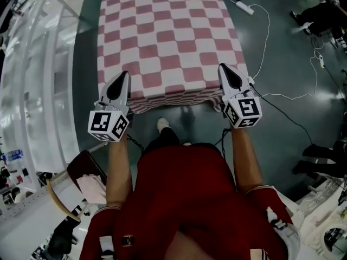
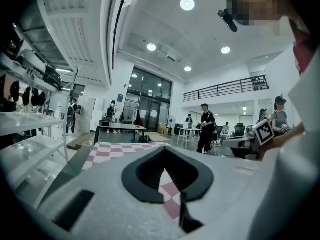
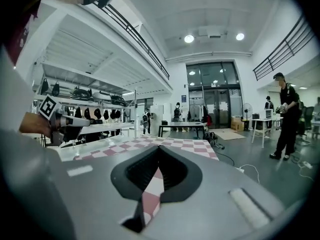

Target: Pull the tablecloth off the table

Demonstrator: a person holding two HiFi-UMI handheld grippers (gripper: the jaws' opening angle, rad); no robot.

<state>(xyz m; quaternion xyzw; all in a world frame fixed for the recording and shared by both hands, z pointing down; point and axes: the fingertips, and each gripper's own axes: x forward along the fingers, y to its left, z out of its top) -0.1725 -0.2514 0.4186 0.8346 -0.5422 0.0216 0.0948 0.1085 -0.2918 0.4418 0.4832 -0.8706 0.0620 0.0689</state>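
A red-and-white checked tablecloth [image 1: 168,37] covers the table and hangs over its near edge. My left gripper [image 1: 123,79] is shut on the tablecloth's near left corner, and a strip of checked cloth [image 2: 167,194] shows pinched between its jaws. At the near right corner my right gripper [image 1: 226,72] is shut on the cloth too, with a checked fold [image 3: 150,194] caught between its jaws. Both grippers sit level with each other at the table's front edge.
White shelving [image 1: 32,91] runs along the left. A power strip [image 1: 245,7] and white cables [image 1: 265,47] lie on the floor to the table's right. A chair [image 1: 81,183] stands at my near left. People stand [image 2: 206,126] farther off in the hall.
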